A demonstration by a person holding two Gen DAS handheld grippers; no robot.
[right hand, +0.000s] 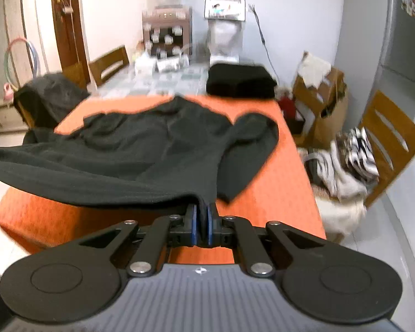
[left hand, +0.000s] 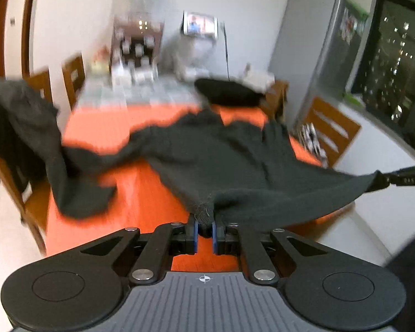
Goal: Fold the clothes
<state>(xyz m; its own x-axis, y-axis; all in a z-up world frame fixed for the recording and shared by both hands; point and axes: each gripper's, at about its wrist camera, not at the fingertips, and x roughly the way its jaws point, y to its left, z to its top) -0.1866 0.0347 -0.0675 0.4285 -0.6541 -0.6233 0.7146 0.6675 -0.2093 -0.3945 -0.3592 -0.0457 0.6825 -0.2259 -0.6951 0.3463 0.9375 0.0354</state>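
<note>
Shirt [left hand: 207, 149] first: it is dark, long-sleeved, and spread across the orange table [left hand: 141, 188], with its near hem lifted off the surface between my two claws. My left claw [left hand: 204, 229] is clamped on a bunched corner of that hem, the fabric pinched tight between the blue-edged fingers [left hand: 195, 235], and it points level along the table toward the far wall. My right claw [right hand: 203, 221] is likewise closed on the shirt's other hem corner, its jaws pressed together with cloth between them; from the left view I see it at the right edge, with the hem stretched taut across to it. Both claws sit at the near edge of the table, well apart, held just above the surface. One sleeve [right hand: 249, 152] lies flat on the table to the right of the body; the other trails off the left side near a chair [left hand: 11, 166] draped with another dark garment. A folded black pile [right hand: 240, 80] rests at the far end of the table. Both views are somewhat blurred.
</note>
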